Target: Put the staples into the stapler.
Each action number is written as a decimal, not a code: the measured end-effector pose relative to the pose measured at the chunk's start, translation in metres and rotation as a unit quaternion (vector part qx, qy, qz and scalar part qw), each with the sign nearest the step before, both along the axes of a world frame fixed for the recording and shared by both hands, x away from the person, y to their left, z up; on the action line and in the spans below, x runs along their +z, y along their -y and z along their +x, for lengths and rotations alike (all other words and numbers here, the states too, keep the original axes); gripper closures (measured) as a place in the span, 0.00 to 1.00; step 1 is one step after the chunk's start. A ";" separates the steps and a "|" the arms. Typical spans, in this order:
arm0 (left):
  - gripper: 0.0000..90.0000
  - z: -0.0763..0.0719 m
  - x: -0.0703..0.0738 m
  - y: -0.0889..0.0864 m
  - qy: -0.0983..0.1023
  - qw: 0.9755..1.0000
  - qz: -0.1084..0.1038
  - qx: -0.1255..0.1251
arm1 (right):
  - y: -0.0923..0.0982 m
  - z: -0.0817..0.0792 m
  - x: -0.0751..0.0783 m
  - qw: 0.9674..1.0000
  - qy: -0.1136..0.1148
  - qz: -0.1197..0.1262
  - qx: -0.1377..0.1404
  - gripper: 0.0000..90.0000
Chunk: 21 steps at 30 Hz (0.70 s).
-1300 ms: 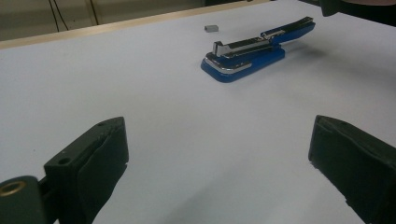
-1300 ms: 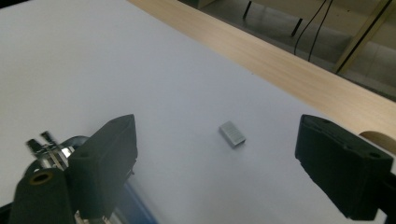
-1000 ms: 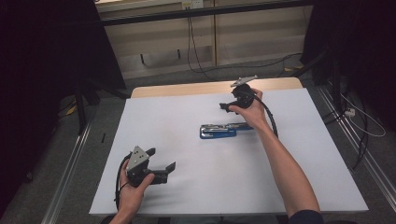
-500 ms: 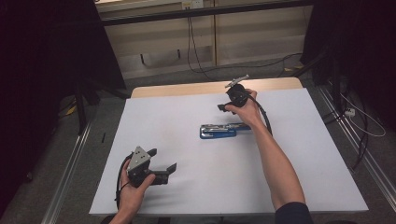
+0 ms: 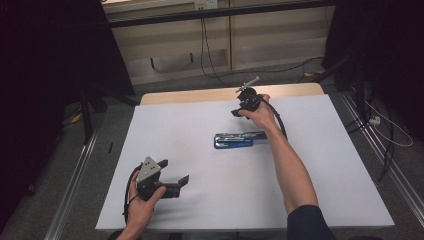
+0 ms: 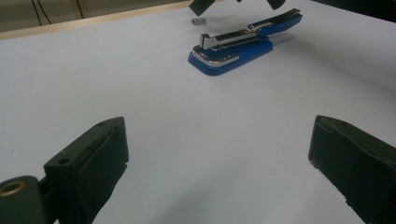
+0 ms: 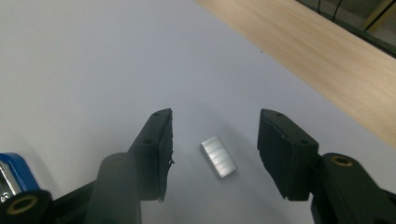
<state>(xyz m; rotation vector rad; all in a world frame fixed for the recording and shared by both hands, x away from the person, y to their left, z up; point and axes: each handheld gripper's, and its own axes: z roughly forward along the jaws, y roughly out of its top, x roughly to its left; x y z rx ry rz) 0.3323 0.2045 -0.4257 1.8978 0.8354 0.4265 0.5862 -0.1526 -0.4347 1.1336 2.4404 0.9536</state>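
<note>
A blue and chrome stapler [image 5: 234, 140] lies at the middle of the white table top [image 5: 200, 210], also in the left gripper view [image 6: 233, 46]. A small silver strip of staples [image 7: 218, 156] lies flat beyond it, near the far edge [image 6: 199, 21]. My right gripper [image 5: 236, 112] hangs just over that strip. Its jaws have just been closing and stand either side of the strip [image 7: 215, 116] without touching it, so it is open. One corner of the stapler [image 7: 9, 172] shows at its left. My left gripper [image 5: 175, 171] rests near the front left, wide open and empty [image 6: 219, 126].
A bare wooden strip [image 5: 200, 95] runs along the table's far edge, close behind the staples [image 7: 327, 56]. Metal rails [image 5: 75, 175] flank the table. Cables [image 5: 210, 60] trail over the floor behind it.
My right hand has shifted left and a little lower over the staple strip, and its jaws stand closer together. The left hand and the stapler have not moved.
</note>
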 end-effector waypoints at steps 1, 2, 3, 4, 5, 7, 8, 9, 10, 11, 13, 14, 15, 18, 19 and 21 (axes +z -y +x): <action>0.06 0.000 0.000 0.000 0.000 1.000 0.000 0.000 | -0.001 0.001 0.000 1.000 -0.004 -0.003 0.005 0.53; 0.06 0.000 0.000 0.000 -0.001 1.000 0.000 0.000 | -0.003 0.002 0.000 1.000 -0.009 -0.007 0.008 0.55; 0.06 0.000 0.000 0.000 0.000 1.000 -0.001 0.001 | -0.004 0.003 0.000 1.000 -0.008 -0.009 0.011 0.56; 0.06 0.000 0.000 0.000 0.001 1.000 -0.002 0.001 | -0.005 0.004 0.000 1.000 -0.008 -0.010 0.011 0.57; 0.06 0.000 0.000 0.000 0.001 1.000 -0.001 0.000 | -0.006 0.004 0.000 1.000 -0.009 -0.010 0.012 0.58; 0.06 -0.001 0.000 -0.001 0.000 1.000 -0.002 0.000 | -0.007 0.005 -0.001 1.000 -0.013 -0.013 0.019 0.61; 0.06 0.000 0.000 -0.001 0.000 1.000 -0.002 0.000 | -0.007 0.005 -0.002 1.000 -0.014 -0.014 0.018 0.61; 0.06 0.000 0.000 -0.001 0.000 1.000 -0.002 0.000 | -0.006 0.005 -0.003 1.000 -0.015 -0.014 0.020 0.61; 0.06 0.000 0.000 -0.001 0.000 1.000 -0.003 0.001 | -0.005 0.006 -0.005 1.000 -0.018 -0.015 0.021 0.61; 0.06 0.000 0.000 -0.001 0.000 1.000 -0.003 0.001 | -0.005 0.006 -0.006 0.999 -0.021 -0.018 0.023 0.62; 0.06 0.000 0.000 -0.001 0.000 1.000 -0.002 0.000 | -0.003 0.006 -0.007 0.999 -0.026 -0.020 0.022 0.63; 0.06 0.000 0.000 -0.001 0.000 1.000 -0.002 0.000 | -0.002 0.006 -0.008 0.999 -0.027 -0.022 0.023 0.64; 0.06 0.000 0.000 0.000 -0.001 1.000 -0.001 0.000 | -0.001 0.007 -0.009 0.999 -0.028 -0.022 0.026 0.65; 0.06 0.000 0.000 0.000 0.000 1.000 0.000 -0.002 | 0.000 0.007 -0.010 0.999 -0.031 -0.025 0.025 0.68; 0.06 0.000 0.000 0.000 0.000 1.000 0.000 -0.003 | 0.001 0.007 -0.010 0.999 -0.032 -0.025 0.026 0.70; 0.06 -0.001 0.000 0.000 0.000 1.000 -0.003 -0.002 | 0.001 0.007 -0.011 0.999 -0.035 -0.028 0.028 0.73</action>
